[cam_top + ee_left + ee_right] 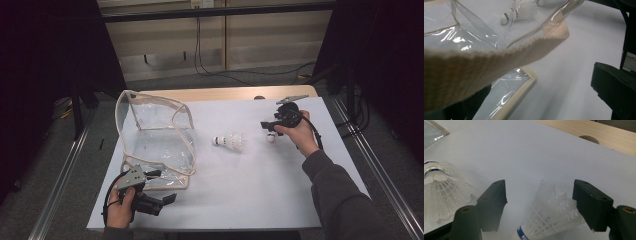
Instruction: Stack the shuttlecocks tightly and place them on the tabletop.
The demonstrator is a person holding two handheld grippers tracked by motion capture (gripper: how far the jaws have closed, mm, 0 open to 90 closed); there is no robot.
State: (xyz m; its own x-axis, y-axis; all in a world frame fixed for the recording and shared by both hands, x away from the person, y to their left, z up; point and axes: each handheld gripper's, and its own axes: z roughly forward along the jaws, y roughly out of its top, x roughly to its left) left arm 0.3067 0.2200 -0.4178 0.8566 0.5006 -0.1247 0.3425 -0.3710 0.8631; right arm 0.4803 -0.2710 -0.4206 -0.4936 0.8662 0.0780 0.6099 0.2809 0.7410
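Two shuttlecocks on the sheet; nearer shuttlecock [554, 217] lies between right gripper [540, 202] jaws, part-open, not yet pinching, feathers pointing away. Left gripper [162, 186] clamps bag [150, 135] strap.

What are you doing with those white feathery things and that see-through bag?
A person works at a table with a gripper in each hand. The left gripper pinches the cloth edge of a clear bag, propping it open. The right gripper has a white shuttlecock between its fingers, which are not yet squeezing it. A second shuttlecock lies on the table between the bag and the right gripper.
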